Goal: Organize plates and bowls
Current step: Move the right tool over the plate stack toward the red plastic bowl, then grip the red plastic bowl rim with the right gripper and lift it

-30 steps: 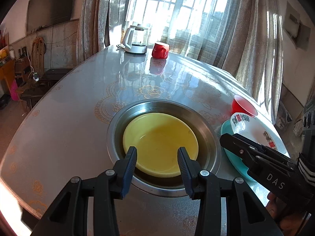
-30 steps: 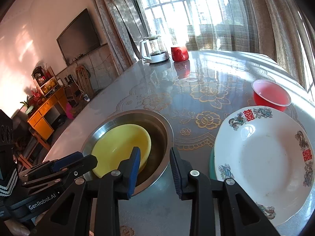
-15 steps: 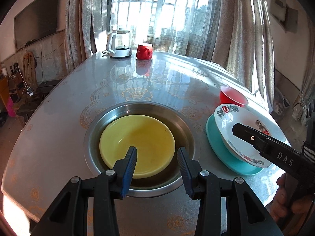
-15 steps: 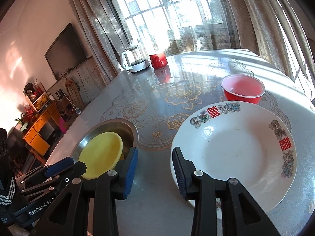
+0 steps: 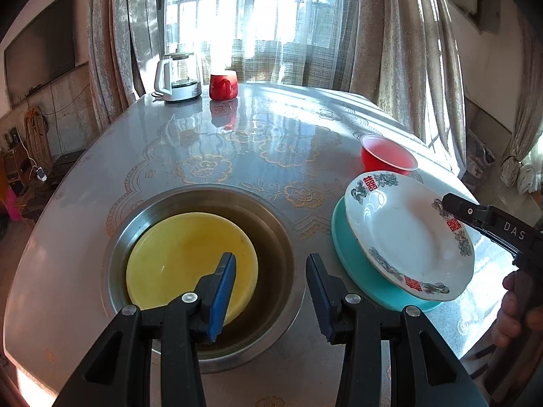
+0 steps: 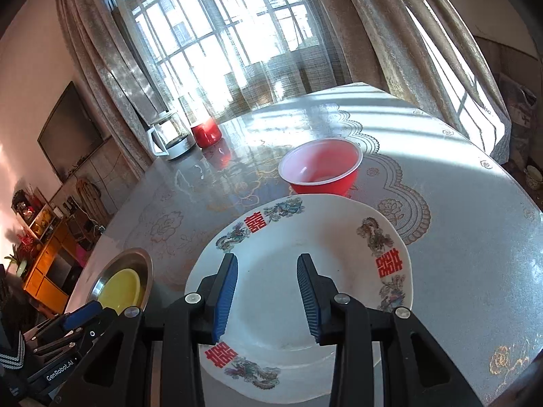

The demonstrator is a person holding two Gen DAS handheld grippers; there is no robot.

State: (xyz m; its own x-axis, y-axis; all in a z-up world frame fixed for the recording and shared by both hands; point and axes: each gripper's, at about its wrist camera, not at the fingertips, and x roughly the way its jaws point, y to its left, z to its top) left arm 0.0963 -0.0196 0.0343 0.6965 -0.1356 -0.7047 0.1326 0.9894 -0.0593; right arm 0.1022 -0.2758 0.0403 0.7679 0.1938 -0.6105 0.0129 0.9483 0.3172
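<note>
A yellow plate [image 5: 180, 254] lies inside a steel basin [image 5: 271, 237] at the table's near edge. My left gripper [image 5: 269, 291] is open and empty above the basin's near right rim. To its right a white patterned plate [image 5: 404, 234] rests on a teal plate [image 5: 349, 257], with a red bowl [image 5: 387, 159] behind them. My right gripper [image 6: 266, 295] is open and empty, hovering over the white plate [image 6: 339, 254]. The red bowl [image 6: 322, 166] stands just beyond it. The basin [image 6: 135, 264] and yellow plate [image 6: 118, 288] show at lower left.
A glass kettle [image 5: 176, 78] and a red mug [image 5: 222, 86] stand at the table's far edge by the curtained window. The table [image 5: 254, 142] has a glossy patterned cover. Its right edge drops off near the plates.
Both grippers have swung right. The right one has moved from over the basin's edge to above the white plate. The left one has drawn back and risen a little.
</note>
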